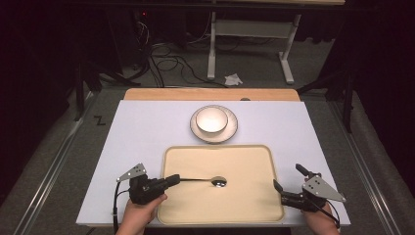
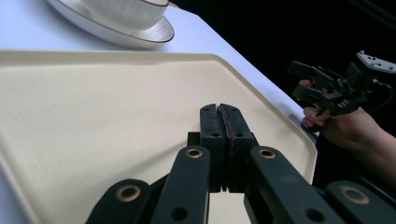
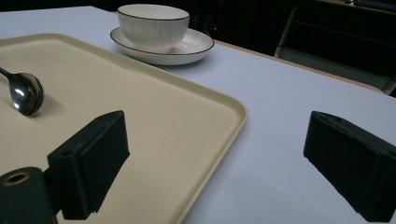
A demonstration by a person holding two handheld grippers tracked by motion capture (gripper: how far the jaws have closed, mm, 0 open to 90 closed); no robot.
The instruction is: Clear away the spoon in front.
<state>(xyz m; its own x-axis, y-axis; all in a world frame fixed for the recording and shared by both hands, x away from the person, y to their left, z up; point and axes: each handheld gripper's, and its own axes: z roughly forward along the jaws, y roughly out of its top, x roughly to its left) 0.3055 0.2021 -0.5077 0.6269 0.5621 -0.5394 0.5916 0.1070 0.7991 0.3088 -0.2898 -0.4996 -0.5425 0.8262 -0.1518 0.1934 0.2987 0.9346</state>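
A metal spoon (image 1: 218, 182) lies over the beige tray (image 1: 254, 161), its bowl near the tray's middle and its handle running left into the tips of my left gripper (image 1: 175, 179). That gripper is shut on the handle. In the left gripper view its jaws (image 2: 219, 112) press flat together over the tray and hide the spoon. My right gripper (image 1: 288, 177) stands open at the tray's right edge, nothing between its jaws (image 3: 215, 154). The spoon's bowl (image 3: 25, 93) shows at the left of the right gripper view.
A white ribbed bowl (image 1: 212, 119) sits on a white saucer (image 1: 231, 131) just beyond the tray's far edge. The white tabletop (image 1: 132, 132) ends close to both hands. A desk frame and cables stand on the floor beyond the table.
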